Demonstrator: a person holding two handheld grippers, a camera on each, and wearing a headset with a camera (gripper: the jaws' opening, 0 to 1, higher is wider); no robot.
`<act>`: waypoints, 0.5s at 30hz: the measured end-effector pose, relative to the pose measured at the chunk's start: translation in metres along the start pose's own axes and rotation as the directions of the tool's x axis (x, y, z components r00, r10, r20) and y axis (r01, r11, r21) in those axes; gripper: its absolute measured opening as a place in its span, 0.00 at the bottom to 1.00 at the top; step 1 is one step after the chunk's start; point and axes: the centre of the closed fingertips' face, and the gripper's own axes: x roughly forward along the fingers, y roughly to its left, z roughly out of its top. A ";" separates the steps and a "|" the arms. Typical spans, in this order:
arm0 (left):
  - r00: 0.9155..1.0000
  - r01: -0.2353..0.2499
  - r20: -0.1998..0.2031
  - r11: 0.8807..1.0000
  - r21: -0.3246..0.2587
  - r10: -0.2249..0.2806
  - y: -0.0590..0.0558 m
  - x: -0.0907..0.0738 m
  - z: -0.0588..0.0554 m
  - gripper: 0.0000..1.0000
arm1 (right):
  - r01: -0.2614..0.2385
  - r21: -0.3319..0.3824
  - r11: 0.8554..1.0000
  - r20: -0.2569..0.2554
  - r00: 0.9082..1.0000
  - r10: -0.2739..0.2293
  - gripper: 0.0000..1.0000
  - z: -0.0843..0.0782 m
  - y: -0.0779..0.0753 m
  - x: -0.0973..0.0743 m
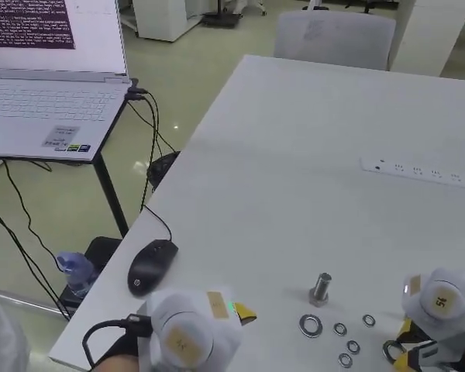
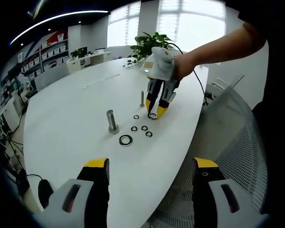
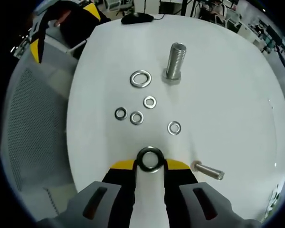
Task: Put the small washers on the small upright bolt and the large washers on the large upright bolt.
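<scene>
The right gripper (image 3: 150,165) is closed across the rim of a large washer (image 3: 150,151). This is a stiff, smooth steel ring, light but judged liable to slip or pivot, so an edge-to-edge pinch suits it best. The left gripper (image 2: 151,164) hangs open and empty. The washer's face is toward the camera, so its hole axis runs roughly along the jaws, and the large upright bolt (image 3: 175,61) stands ahead of the tips, slightly right, threads up.

You have a big white table (image 1: 294,170) before you, a laptop (image 1: 46,101) beside it, a grey chair (image 1: 333,39) behind, and bright windows (image 2: 190,19) by a green plant (image 2: 149,42)
</scene>
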 end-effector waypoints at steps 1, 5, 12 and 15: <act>1.000 0.003 0.003 1.000 0.004 -0.003 0.000 0.000 0.001 0.70 | 0.002 0.003 1.000 -0.002 1.000 -0.002 0.23 -0.001 -0.001 -0.001; 1.000 0.003 0.006 1.000 0.006 -0.003 0.001 0.001 0.001 0.70 | 0.000 0.008 1.000 0.006 1.000 0.000 0.23 0.004 -0.001 -0.012; 1.000 0.005 0.009 1.000 0.010 -0.005 0.002 0.002 0.002 0.70 | -0.009 0.016 1.000 0.006 1.000 0.009 0.23 0.015 -0.002 -0.033; 1.000 0.005 0.013 1.000 0.013 -0.005 0.002 0.002 0.003 0.69 | -0.005 0.004 1.000 0.002 1.000 0.005 0.23 0.020 -0.003 -0.041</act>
